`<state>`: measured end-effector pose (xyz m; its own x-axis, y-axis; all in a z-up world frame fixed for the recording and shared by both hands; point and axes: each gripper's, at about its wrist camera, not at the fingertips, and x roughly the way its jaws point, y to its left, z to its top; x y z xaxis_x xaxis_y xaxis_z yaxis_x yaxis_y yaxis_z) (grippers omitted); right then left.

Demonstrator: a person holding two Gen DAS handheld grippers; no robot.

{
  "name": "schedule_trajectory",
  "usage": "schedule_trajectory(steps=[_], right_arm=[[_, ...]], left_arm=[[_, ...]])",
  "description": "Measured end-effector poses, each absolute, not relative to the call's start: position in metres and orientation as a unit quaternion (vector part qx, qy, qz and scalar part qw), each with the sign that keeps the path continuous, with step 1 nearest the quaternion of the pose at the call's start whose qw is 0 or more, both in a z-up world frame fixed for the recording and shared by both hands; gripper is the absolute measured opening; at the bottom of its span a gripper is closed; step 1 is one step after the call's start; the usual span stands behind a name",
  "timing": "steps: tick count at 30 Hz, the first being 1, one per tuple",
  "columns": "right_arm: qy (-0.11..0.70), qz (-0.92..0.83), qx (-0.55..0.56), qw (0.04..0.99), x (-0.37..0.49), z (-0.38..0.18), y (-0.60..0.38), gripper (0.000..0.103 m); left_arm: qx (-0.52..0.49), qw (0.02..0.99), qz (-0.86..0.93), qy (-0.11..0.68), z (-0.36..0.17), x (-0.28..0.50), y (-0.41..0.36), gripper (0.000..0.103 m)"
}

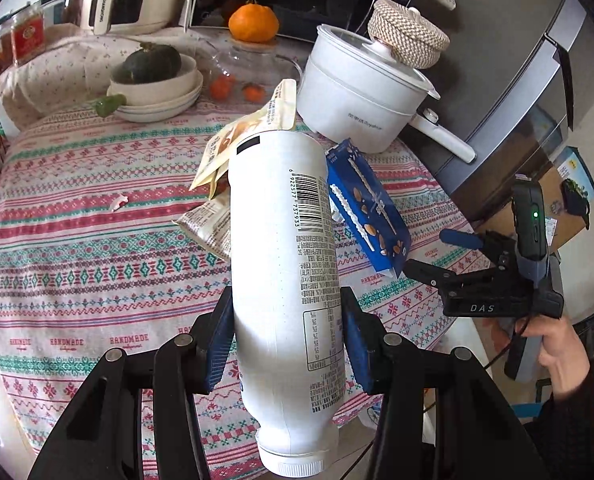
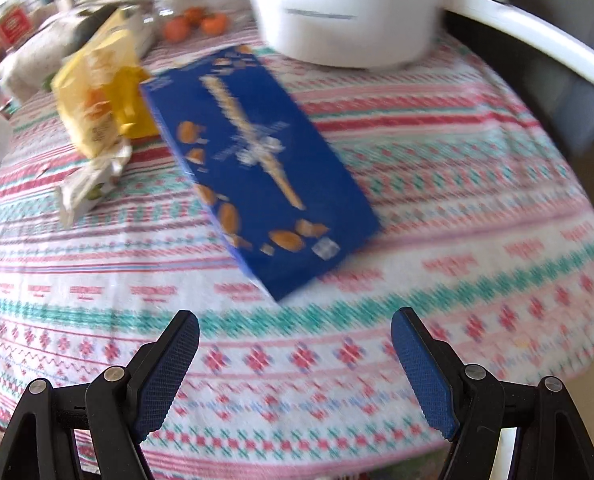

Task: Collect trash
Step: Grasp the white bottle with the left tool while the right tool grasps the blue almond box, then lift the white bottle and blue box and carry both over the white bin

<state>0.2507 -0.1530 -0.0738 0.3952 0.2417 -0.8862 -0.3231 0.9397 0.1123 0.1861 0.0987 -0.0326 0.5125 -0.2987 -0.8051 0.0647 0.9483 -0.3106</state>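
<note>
Left gripper (image 1: 287, 350) is clamping a white bottle (image 1: 285, 272) at mid-body, cap toward the camera, bottle lifted above the tabletop (image 1: 77, 248) and angled downward. Right gripper (image 2: 295, 364) is pointing steeply down, jaws standing wide, nothing between them, just short of the blue carton (image 2: 257, 164). A hand (image 1: 553, 344) is gripping its handle. Wrappers (image 2: 97, 120) are lying left of the carton; a white pot (image 2: 349, 12) is standing behind it.
</note>
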Motion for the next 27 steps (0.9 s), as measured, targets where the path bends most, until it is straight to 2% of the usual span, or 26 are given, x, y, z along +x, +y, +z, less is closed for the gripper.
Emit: schedule_trajectory(steps=[2,4,18,27], right_arm=[[0.507,0.196,-0.072,0.837,0.26,-0.071,-0.145,0.085],[0.492,0.22,-0.1,0.836,0.267,-0.07,-0.141,0.102],[0.511,0.269,-0.14,0.804,0.322,-0.119,-0.133,0.102],[0.523,0.264,-0.108,0.803,0.328,-0.141,-0.129,0.099]], left_arm=[[-0.125,0.861,-0.106,0.481,-0.031,0.184,0.105,0.052],[-0.126,0.862,-0.104,0.479,-0.031,0.183,0.109,0.052],[-0.12,0.856,-0.096,0.493,-0.043,0.198,0.107,0.051],[-0.117,0.858,-0.096,0.491,-0.044,0.204,0.097,0.051]])
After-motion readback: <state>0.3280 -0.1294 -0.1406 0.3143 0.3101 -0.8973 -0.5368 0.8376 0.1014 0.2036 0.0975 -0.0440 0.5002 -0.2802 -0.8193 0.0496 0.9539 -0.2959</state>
